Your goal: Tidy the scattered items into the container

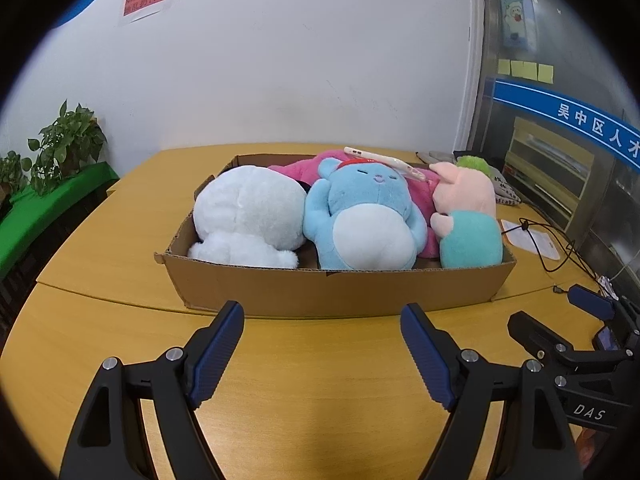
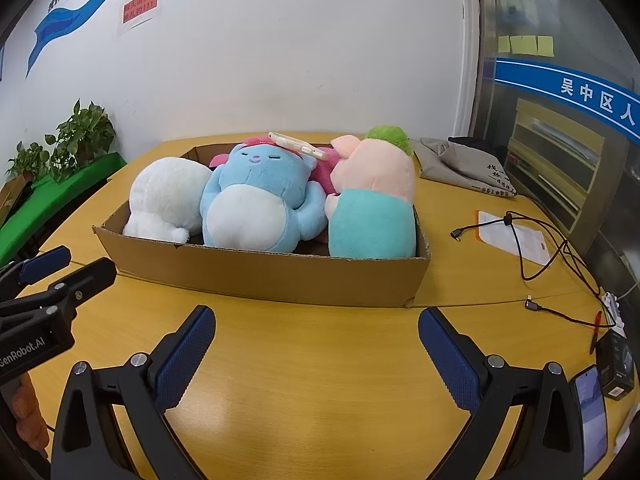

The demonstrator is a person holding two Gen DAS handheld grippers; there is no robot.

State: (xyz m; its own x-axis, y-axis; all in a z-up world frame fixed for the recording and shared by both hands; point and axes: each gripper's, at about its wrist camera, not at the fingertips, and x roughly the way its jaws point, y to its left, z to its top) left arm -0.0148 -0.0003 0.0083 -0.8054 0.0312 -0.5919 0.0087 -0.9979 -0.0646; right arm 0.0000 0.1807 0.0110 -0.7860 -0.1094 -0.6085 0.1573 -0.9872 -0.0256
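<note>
While both tools hover over bare counter [image 1: 320, 380], the cardboard box [image 1: 332, 290] lies just ahead of them, its long axis running crosswise to the way they point, one long wall facing them. The left tool [image 1: 322, 312] has its fingers well apart with nothing between them; the right tool [image 2: 316, 316] likewise stands spread and empty.

Inside the box, ahead of the left tool, three plush toys lie side by side: a white plush [image 1: 248, 216] at the left end, a blue plush [image 1: 360, 216] in the middle on its back with its head towards the far wall, and a pink-and-teal plush with a green tuft [image 1: 468, 216] at the right end, head also away. A magenta plush [image 1: 296, 170] lies behind them, and a pale phone [image 1: 384, 162] rests slantwise on top of the blue one's head.

The right wrist view alone shows a cable end [image 2: 458, 233] right of the box, a dark phone [image 2: 590, 412] by the right finger, and a hand [image 2: 28, 412] gripping the left tool — the left view shows only the right tool's tips at its right edge.
</note>
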